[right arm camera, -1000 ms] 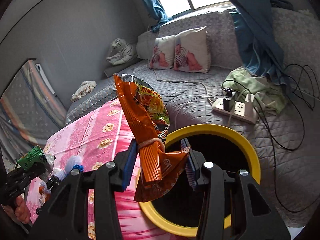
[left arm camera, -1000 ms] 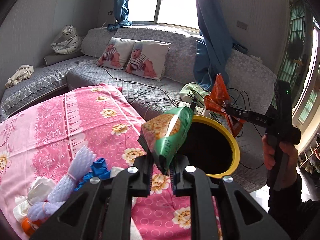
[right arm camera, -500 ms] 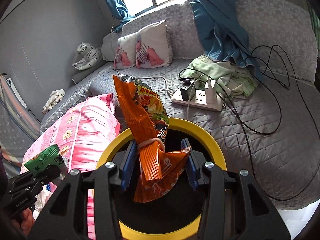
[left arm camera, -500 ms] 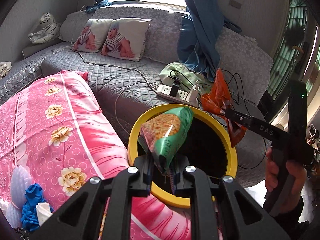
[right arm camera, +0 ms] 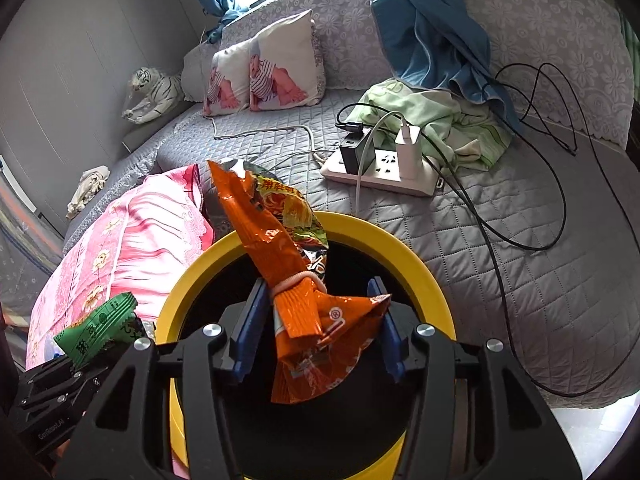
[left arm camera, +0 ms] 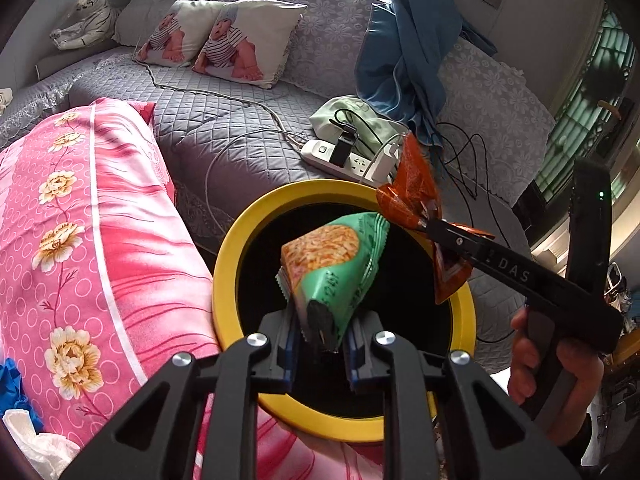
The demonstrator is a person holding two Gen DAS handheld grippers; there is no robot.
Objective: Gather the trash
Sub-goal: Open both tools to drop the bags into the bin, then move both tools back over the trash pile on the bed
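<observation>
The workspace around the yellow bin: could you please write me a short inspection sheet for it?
Surface: pink floral cloth beside the bin.
Job's things: green wrapper and orange wrapper over the yellow bin.
Clutter: blue and white scraps on the cloth.
Grippers: left gripper shut on the green wrapper; right gripper, wrapper between its fingers.
Cables: power strip with black cables.
Surroundings: grey sofa, baby pillows, blue curtain.
</observation>
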